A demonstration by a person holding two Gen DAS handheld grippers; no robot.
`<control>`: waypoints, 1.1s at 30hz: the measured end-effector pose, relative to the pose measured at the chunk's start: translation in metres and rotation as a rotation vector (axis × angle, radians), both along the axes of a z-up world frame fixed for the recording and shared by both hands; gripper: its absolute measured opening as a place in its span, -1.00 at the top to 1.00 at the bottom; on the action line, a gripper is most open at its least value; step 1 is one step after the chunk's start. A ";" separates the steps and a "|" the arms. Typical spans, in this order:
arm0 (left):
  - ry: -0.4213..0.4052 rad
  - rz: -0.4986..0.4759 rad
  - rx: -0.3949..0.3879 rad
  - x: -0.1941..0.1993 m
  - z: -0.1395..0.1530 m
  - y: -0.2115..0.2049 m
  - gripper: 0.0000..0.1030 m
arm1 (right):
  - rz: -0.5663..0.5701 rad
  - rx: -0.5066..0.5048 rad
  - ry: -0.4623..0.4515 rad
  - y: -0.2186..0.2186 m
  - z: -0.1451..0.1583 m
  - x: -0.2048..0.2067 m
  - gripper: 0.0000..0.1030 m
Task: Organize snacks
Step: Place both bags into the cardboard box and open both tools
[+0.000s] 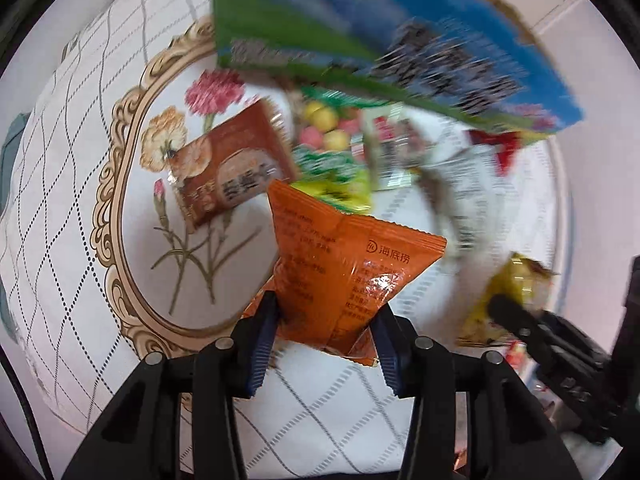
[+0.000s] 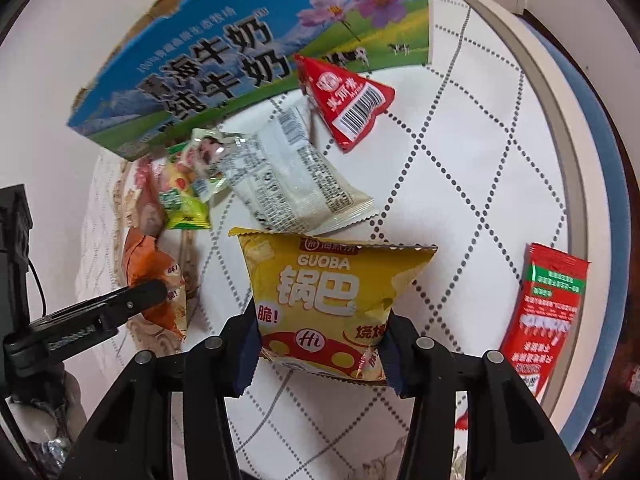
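Note:
My left gripper (image 1: pixel 325 322) is shut on an orange snack packet (image 1: pixel 340 268), held clear of the tablecloth; the same packet (image 2: pixel 154 280) and the left gripper's finger (image 2: pixel 132 300) show at the left of the right wrist view. My right gripper (image 2: pixel 320 336) is shut on a yellow Guoba packet (image 2: pixel 332 292), which also shows at the right of the left wrist view (image 1: pixel 508 292). Behind lies an open blue-and-green milk carton box (image 2: pixel 248 52), blurred in the left view (image 1: pixel 360 36). Loose on the cloth: a brown packet (image 1: pixel 232 164), a green candy bag (image 2: pixel 184 188), a white packet (image 2: pixel 296 176), a red triangular packet (image 2: pixel 348 100).
A round table under a white patterned tablecloth (image 2: pixel 460 168) bears everything; its rim (image 2: pixel 552 120) curves along the right. A long red sachet (image 2: pixel 544 308) lies near that rim. The cloth's floral medallion (image 1: pixel 132 184) fills the left side of the left view.

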State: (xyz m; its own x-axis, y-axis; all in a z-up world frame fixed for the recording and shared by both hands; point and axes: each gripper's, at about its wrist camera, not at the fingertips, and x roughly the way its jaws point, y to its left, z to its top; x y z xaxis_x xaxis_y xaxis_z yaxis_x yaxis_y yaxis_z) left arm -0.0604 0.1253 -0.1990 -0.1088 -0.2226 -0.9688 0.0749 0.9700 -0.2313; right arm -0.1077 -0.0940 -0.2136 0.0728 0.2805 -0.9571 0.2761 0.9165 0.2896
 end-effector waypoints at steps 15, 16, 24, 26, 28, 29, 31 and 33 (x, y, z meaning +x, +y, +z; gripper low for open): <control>-0.239 -0.048 -0.083 0.128 0.118 -0.057 0.17 | 0.018 0.023 -0.255 -0.033 0.118 0.098 -0.02; -0.235 -0.054 -0.078 0.142 0.117 -0.064 0.17 | 0.035 0.001 -0.264 -0.035 0.121 0.113 -0.02; -0.058 -0.041 -0.039 0.223 0.050 -0.106 0.17 | 0.106 -0.078 -0.180 -0.052 0.087 0.208 -0.02; 0.012 -0.022 -0.046 0.230 0.028 -0.112 0.17 | 0.120 -0.071 -0.130 -0.056 0.069 0.218 -0.02; 0.047 -0.025 -0.040 0.232 0.015 -0.117 0.17 | 0.126 -0.064 -0.080 -0.058 0.051 0.225 -0.02; 0.065 -0.029 -0.034 0.231 0.008 -0.120 0.17 | 0.132 -0.072 -0.065 -0.058 0.045 0.226 -0.02; 0.084 -0.029 -0.025 0.230 0.002 -0.123 0.17 | 0.138 -0.078 -0.038 -0.064 0.035 0.227 -0.02; 0.091 -0.028 -0.024 0.230 -0.002 -0.124 0.17 | 0.134 -0.067 -0.022 -0.068 0.030 0.229 -0.02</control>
State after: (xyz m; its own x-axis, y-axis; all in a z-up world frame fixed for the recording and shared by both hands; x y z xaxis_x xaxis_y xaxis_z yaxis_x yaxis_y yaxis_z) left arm 0.1693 0.0009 -0.2010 -0.2030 -0.2413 -0.9490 0.0798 0.9619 -0.2616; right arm 0.1213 -0.1622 -0.1837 0.0599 0.2241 -0.9727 0.1448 0.9622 0.2306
